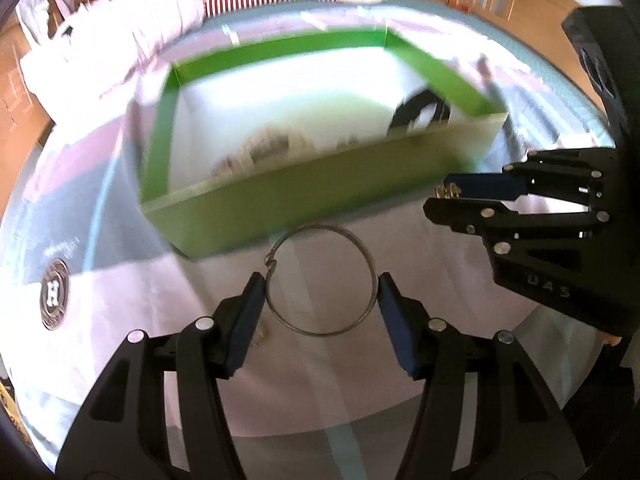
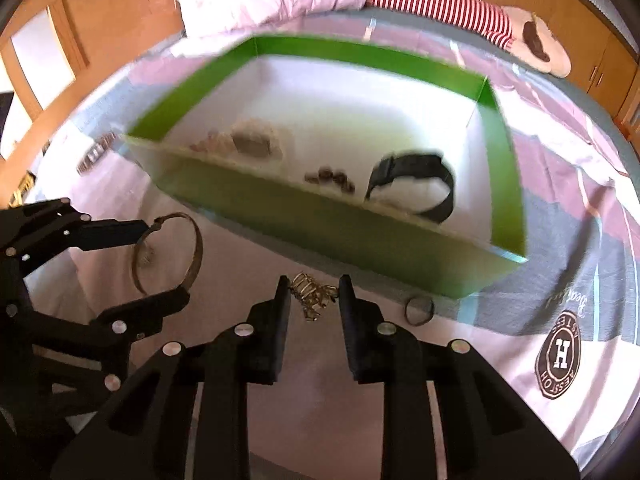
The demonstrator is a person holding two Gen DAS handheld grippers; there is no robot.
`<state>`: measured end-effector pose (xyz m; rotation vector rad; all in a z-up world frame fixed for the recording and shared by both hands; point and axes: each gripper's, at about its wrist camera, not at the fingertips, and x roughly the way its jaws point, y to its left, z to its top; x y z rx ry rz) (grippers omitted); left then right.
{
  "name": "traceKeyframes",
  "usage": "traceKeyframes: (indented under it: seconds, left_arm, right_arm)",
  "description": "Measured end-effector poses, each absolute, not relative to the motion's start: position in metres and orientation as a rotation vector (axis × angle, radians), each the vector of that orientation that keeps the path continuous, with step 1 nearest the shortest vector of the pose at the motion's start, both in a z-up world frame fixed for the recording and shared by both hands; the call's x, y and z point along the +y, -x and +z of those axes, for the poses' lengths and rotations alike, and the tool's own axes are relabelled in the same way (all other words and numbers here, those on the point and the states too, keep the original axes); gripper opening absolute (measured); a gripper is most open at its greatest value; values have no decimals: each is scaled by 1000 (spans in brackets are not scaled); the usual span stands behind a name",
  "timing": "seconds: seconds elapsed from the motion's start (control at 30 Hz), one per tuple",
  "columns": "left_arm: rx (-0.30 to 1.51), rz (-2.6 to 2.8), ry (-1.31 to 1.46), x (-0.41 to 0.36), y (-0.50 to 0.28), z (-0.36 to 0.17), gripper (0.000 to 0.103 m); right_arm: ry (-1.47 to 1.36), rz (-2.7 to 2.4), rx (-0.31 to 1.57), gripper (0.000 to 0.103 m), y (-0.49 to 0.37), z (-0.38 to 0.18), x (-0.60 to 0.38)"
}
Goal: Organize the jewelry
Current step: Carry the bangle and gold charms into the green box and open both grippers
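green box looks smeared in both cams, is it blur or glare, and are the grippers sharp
Left wrist view: green box motion-smeared, white floor overexposed; left gripper and silver bangle crisp. Right wrist view: same smear on the box; right gripper and gold piece sharp.

Left tool (image 1: 320,292) clamps a thin ring; right tool (image 2: 314,300) pinches gold jewelry.

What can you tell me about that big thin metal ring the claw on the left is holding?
The ring is a thin, silvery wire hoop, like a bangle, with a small twisted loop clasp at its upper left. The left claw grips it by opposite sides between blue pads. It sits just short of the green box, over the pale bedsheet.
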<state>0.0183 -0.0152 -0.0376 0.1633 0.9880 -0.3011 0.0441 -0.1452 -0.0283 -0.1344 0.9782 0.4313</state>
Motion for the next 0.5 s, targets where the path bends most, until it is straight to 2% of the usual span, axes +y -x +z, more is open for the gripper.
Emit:
traceKeyframes:
  seconds: [0.23,0.5]
  left_arm:
    - [802,-289,-126,-6,-9,2,59]
    - [695,-245,-162,-11,-16,29,59]
  right_arm:
    - [9,471,775,25,-29,21,-165]
    - [-6,426,730,25,-40,33,-172]
